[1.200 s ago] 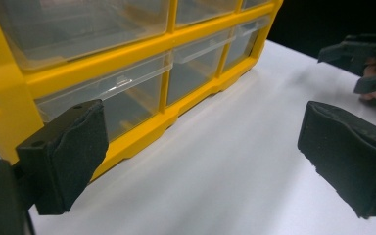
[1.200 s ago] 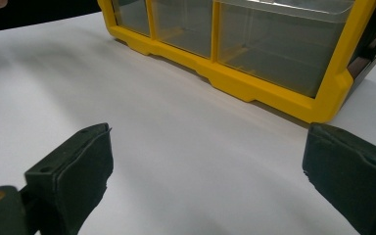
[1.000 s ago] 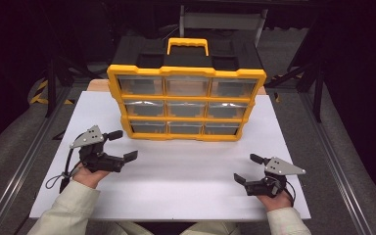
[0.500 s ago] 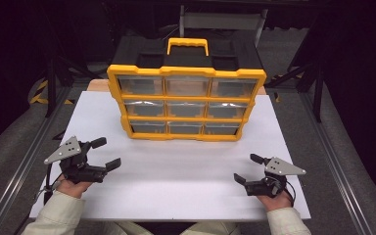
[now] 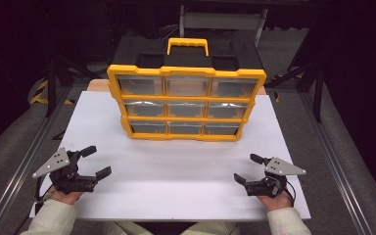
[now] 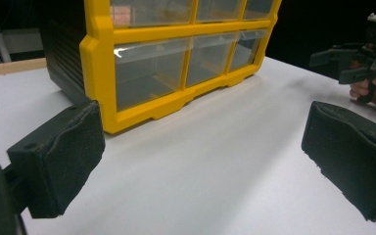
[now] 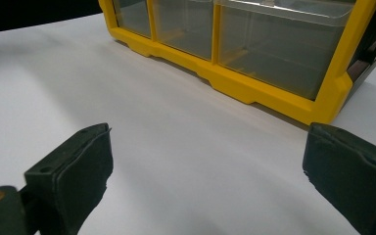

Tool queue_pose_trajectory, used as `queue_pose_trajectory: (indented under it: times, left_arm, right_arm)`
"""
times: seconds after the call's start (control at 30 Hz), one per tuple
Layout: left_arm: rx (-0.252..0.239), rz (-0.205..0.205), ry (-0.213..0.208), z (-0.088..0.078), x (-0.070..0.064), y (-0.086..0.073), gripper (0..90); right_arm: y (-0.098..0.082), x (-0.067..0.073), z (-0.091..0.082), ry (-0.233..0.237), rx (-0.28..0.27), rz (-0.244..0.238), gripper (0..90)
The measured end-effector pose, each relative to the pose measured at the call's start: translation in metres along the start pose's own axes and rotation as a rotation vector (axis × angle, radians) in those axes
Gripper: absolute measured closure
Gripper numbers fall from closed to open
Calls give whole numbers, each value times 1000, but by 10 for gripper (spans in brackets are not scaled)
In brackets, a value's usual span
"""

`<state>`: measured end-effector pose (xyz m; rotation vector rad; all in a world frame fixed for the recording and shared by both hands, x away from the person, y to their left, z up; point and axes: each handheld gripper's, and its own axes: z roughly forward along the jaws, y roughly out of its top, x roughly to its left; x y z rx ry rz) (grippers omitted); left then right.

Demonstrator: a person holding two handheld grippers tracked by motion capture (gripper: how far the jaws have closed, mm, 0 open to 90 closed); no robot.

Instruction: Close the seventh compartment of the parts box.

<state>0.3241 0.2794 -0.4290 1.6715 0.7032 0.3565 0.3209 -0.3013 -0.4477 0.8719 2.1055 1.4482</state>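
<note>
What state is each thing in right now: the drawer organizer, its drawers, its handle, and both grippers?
Drawer organizer: upright on the white table, front facing the person.
Drawers: all nine pushed in; contents unclear.
Handle: on top, untouched.
Left gripper: open, holding nothing, near the table's front left.
Right gripper: open, holding nothing, near the front right.

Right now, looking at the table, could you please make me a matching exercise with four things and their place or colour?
Things:
1. organizer frame
2. carry handle
3. left claw
4. right claw

Descriptions:
A. open, near the right front of the white board
B. yellow, around nine clear drawers
C. open, near the left front of the white board
D. yellow, on the black top of the organizer

Pairs: 1-B, 2-D, 3-C, 4-A
</note>
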Motion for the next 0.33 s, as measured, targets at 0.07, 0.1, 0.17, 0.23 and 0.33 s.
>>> queue_pose_trajectory:
  times: [0.07,0.1,0.17,0.23,0.33]
  left_arm:
    - [-6,3,-4,-1,0,-3,30]
    - [-9,11,-10,-2,0,-3,30]
    - [-13,15,-8,-2,0,-4,30]
    - [-12,24,-3,-3,0,-4,32]
    - [-10,19,0,-4,1,-4,32]
  right_arm:
    - [0,0,0,-1,-1,0,52]
    - [0,0,0,0,-1,0,52]
    - [0,0,0,1,-2,0,52]
    - [0,0,0,0,0,0,52]
    - [0,0,0,3,-2,1,52]
